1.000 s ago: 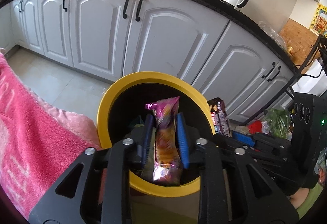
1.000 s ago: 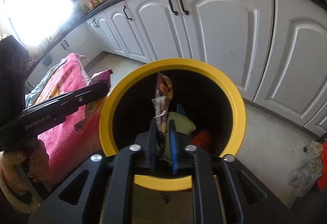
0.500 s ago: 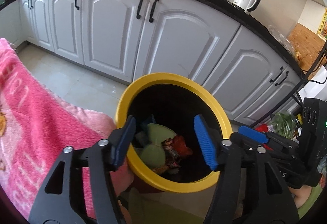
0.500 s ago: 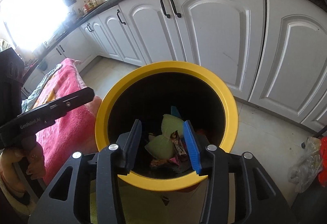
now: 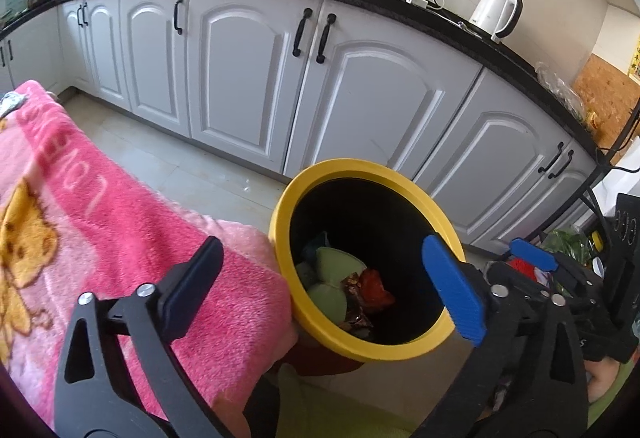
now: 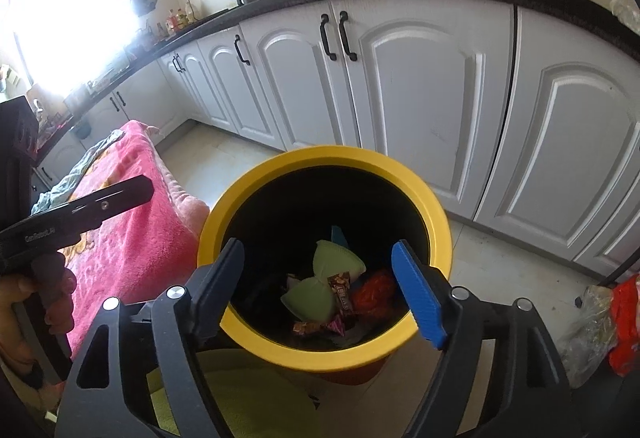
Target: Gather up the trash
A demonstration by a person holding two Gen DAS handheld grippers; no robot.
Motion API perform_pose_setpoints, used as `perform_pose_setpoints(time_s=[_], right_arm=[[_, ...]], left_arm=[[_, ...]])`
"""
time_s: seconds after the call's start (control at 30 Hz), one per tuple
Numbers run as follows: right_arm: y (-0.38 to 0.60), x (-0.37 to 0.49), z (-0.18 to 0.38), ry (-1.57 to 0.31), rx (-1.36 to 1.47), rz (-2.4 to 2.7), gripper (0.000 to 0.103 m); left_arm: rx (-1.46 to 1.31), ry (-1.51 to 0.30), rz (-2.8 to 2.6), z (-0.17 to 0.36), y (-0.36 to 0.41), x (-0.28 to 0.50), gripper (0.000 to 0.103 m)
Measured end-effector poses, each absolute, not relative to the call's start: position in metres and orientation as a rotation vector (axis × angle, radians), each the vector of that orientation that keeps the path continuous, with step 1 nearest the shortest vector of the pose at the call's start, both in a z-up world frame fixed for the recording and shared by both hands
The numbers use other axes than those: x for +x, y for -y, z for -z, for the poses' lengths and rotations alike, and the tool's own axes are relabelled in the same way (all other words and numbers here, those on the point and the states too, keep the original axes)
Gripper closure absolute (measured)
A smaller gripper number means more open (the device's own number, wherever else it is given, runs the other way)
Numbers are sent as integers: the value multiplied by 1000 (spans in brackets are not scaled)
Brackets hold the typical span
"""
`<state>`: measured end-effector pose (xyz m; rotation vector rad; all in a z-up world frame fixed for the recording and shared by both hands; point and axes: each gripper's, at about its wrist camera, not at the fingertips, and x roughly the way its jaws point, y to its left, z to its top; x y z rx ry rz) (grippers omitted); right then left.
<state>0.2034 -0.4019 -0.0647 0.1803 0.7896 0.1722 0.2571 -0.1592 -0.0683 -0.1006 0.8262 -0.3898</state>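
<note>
My left gripper (image 5: pixel 324 294) and right gripper (image 6: pixel 334 294) have just been opening, nothing between them (wrappers (image 6: pixel 340 294) lie in the yellow-rimmed bin (image 6: pixel 440 222)).

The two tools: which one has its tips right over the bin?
The right tool: its open tips frame the bin. The left tool has one tip over the pink blanket.

We find the mouth of the round yellow-rimmed black bin (image 6: pixel 436 214) open from above, with wrappers only at its bottom; the fluffy pink blanket (image 5: pixel 120 222) presses against its left side; white panelled cabinet doors (image 6: pixel 420 110) close off the tiled floor beyond.
</note>
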Motion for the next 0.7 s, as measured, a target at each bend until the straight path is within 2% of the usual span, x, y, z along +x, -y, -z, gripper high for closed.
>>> perform_pose_setpoints(time_s=[0.03, 0.17, 0.23, 0.7], right_arm=[[401, 202, 62, -782, 176, -166, 18], [396, 193, 49, -754, 154, -169, 16], [391, 185, 41, -726, 140, -158, 7], [354, 136, 11, -654, 87, -179, 6]], left_arm=[[-102, -826, 387, 67, 157, 256, 11], [-95, -802, 367, 56, 150, 247, 11], [-97, -788, 362, 50, 146, 241, 11], [-75, -696, 301, 23, 107, 183, 11]])
